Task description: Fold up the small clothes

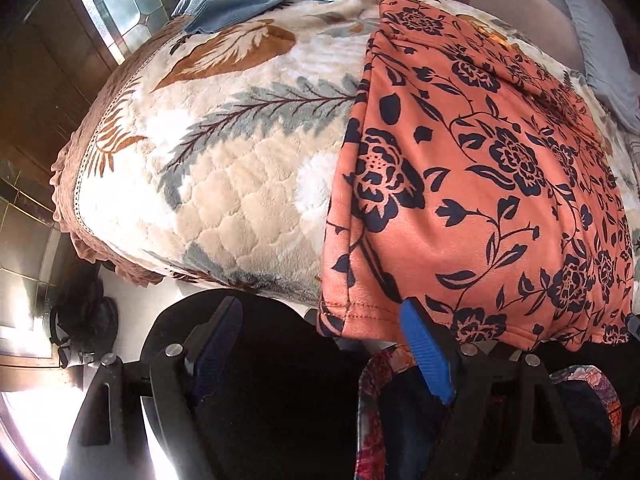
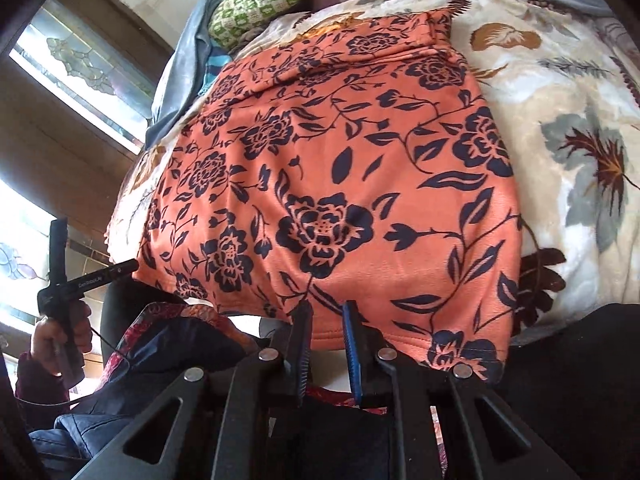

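My left gripper (image 1: 320, 344) jaws wide apart, holding nothing; my right gripper (image 2: 326, 336) jaws narrowly apart at the near hem, whether pinching it I can't tell. Orange plush garment with navy flower print (image 2: 340, 184) lies flat on the cream leaf-patterned fleece blanket (image 1: 224, 184), straight ahead of both tools, long axis running from bottom to top of frame. Right gripper sits mid-hem; left is at the hem's lower-left corner (image 1: 332, 312), equally near.
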Demonstrator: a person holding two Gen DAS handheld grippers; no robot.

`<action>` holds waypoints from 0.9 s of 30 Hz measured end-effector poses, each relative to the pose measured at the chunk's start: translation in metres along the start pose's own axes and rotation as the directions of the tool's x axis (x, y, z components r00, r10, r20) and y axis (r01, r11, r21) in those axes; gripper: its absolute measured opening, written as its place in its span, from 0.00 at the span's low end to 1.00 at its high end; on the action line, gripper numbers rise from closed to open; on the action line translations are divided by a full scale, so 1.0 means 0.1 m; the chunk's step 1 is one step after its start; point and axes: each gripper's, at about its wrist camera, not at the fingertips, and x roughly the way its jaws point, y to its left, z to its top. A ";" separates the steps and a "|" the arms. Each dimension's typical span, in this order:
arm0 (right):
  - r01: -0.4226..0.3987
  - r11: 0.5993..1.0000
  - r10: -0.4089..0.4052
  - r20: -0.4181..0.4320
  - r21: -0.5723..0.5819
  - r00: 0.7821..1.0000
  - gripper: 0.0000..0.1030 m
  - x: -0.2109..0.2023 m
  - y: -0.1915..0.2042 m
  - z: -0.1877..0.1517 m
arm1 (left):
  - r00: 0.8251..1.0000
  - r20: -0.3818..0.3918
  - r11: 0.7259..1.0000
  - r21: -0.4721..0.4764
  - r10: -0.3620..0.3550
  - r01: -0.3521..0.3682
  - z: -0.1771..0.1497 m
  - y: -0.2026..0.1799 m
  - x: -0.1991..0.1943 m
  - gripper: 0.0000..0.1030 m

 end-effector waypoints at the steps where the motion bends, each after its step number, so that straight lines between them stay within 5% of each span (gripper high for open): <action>1: -0.011 1.000 0.011 0.006 0.007 1.000 0.47 -0.02 -0.03 0.01 | 1.000 -0.007 1.000 0.000 0.000 0.000 -0.01 0.01 0.01 0.79; 3: -0.011 1.000 0.011 0.043 0.010 0.999 0.68 -0.07 -0.05 0.01 | 1.000 -0.013 1.000 -0.009 0.016 -0.017 -0.05 0.05 0.03 0.80; 12: -0.034 0.974 0.020 0.068 0.223 0.997 0.68 -0.23 -0.56 0.12 | 0.992 -0.048 0.992 -0.048 -0.115 0.113 0.11 0.06 0.35 0.79; 14: -0.031 0.963 0.014 0.064 0.267 0.998 0.68 -0.28 -0.69 0.12 | 0.988 -0.063 0.988 -0.071 -0.139 0.134 0.14 0.10 0.44 0.69; 16: -0.033 0.950 0.017 0.055 0.310 0.998 0.68 -0.30 -0.81 0.13 | 0.982 -0.079 0.983 -0.072 -0.172 0.167 0.16 0.11 0.51 0.36; 19: -0.049 0.932 0.039 0.036 0.358 0.999 0.68 -0.25 -0.94 0.12 | 0.974 -0.082 0.977 -0.047 -0.210 0.207 0.18 0.09 0.57 0.23; 24: 0.018 0.918 -0.011 -0.021 0.397 1.000 0.66 -0.07 -1.05 0.05 | 0.966 -0.098 0.971 -0.054 -0.238 0.233 0.20 0.12 0.61 0.23; 27: 0.026 0.908 -0.007 -0.046 0.419 0.999 0.53 0.05 -1.10 0.01 | 0.964 -0.111 0.968 -0.089 -0.243 0.234 0.24 0.27 0.65 0.38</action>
